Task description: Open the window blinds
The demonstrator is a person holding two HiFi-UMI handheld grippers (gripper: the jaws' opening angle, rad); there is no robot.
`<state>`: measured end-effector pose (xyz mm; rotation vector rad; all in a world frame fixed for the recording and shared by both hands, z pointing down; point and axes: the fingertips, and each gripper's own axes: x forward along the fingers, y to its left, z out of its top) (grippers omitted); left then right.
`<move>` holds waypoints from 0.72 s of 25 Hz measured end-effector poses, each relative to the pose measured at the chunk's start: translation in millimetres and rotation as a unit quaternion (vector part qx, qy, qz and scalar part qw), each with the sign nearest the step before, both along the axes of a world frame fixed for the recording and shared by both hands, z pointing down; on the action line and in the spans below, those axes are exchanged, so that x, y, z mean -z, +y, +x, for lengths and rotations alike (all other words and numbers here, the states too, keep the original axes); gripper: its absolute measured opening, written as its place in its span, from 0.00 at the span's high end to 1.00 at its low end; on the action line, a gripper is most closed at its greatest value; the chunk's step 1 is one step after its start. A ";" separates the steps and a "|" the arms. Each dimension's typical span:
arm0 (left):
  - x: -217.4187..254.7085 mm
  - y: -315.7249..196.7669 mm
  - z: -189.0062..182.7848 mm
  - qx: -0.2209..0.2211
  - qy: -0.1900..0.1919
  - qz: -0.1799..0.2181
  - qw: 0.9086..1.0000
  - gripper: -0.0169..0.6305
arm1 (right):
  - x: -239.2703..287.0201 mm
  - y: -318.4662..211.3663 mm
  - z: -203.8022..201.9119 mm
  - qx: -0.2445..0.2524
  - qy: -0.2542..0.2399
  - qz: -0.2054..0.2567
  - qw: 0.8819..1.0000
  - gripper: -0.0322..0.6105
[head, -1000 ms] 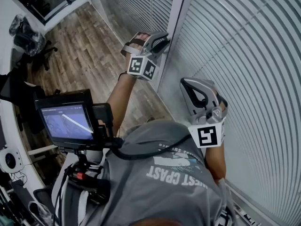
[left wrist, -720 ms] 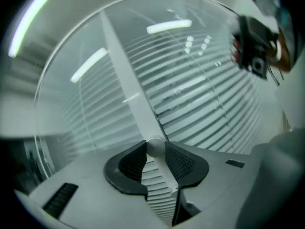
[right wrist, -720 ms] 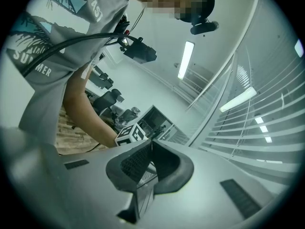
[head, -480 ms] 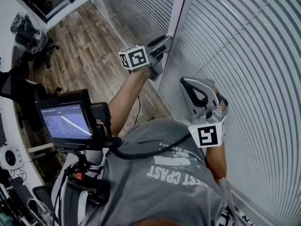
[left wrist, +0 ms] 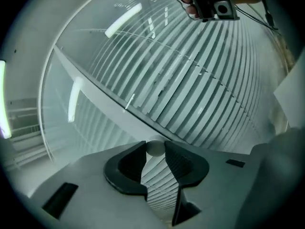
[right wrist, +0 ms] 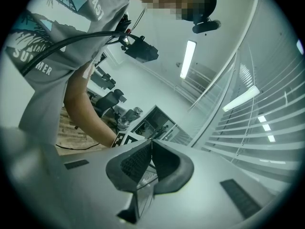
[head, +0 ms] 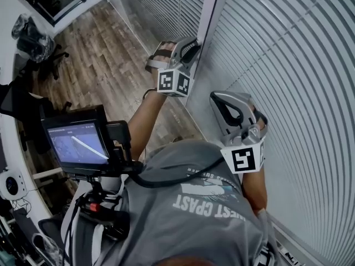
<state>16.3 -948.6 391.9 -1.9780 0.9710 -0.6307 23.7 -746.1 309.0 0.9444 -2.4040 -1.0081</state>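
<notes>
White slatted blinds hang over the window on the right, and a second set hangs beyond the frame post. My left gripper reaches to that post. In the left gripper view its jaws pinch the thin white tilt wand, seen end-on between the tips, and are easing open slightly. My right gripper hangs close to the near blind, pointing along it. Its jaws meet at the tips with nothing between them.
A small monitor on a chest rig sits at the lower left, with cables across the person's grey shirt. Wood floor runs along the window wall. Office chairs and desks stand at the far left.
The left hand rolled on the wand: its marker cube swung up and over to the left, then came back down. The right gripper stayed where it was.
</notes>
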 end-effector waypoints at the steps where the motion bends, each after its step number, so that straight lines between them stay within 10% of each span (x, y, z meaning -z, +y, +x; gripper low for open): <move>1: -1.0 -1.0 -0.1 -0.006 0.027 -0.025 0.999 0.77 | 0.0 -0.1 0.0 0.000 0.000 -0.001 1.000 0.95; 3: -2.5 -3.9 -1.9 -0.036 0.153 -0.134 0.979 0.77 | 0.0 -0.6 0.2 0.000 -0.001 -0.001 1.000 0.95; 4: -1.8 -5.4 -3.9 -0.060 0.248 -0.211 0.944 0.77 | -0.3 -0.9 0.2 0.000 -0.002 -0.001 1.000 0.95; 5: -0.6 -7.0 -6.5 -0.086 0.354 -0.293 0.884 0.78 | -0.6 -1.0 0.2 0.000 -0.003 -0.002 1.000 0.95; 8: 0.8 -11.7 -12.9 -0.150 0.604 -0.464 0.631 0.78 | -0.2 -1.1 0.8 -0.001 -0.005 -0.003 1.000 0.95; 9: 1.4 -12.4 -13.0 -0.163 0.649 -0.487 0.561 0.78 | 0.3 -1.2 1.2 -0.002 -0.004 -0.002 1.000 0.95; 10: 2.3 -12.8 -12.5 -0.171 0.676 -0.497 0.516 0.78 | 0.5 -1.3 1.6 -0.002 -0.003 -0.001 1.000 0.95; 11: 3.1 -12.7 -12.1 -0.174 0.686 -0.496 0.504 0.78 | 0.1 -1.3 1.9 -0.004 -0.003 -0.003 1.000 0.95; 12: 3.4 -12.1 -11.5 -0.169 0.675 -0.483 0.531 0.78 | -0.5 -1.1 2.2 -0.005 -0.005 -0.005 1.000 0.95; 13: 2.6 -10.8 -10.8 -0.157 0.640 -0.458 0.597 0.78 | -1.1 -0.8 2.4 -0.006 -0.006 -0.007 1.000 0.95; 16: -3.6 -4.2 -10.2 -0.065 0.346 -0.260 0.899 0.72 | -1.5 0.6 1.9 -0.006 -0.007 -0.007 1.000 0.95; 17: -4.8 -2.5 -10.0 -0.033 0.222 -0.174 0.959 0.72 | -1.4 0.6 2.1 -0.006 -0.007 -0.007 1.000 0.95; 18: -4.5 -1.2 -8.6 -0.012 0.123 -0.103 0.987 0.72 | -1.5 0.3 2.6 -0.006 -0.007 -0.007 1.000 0.95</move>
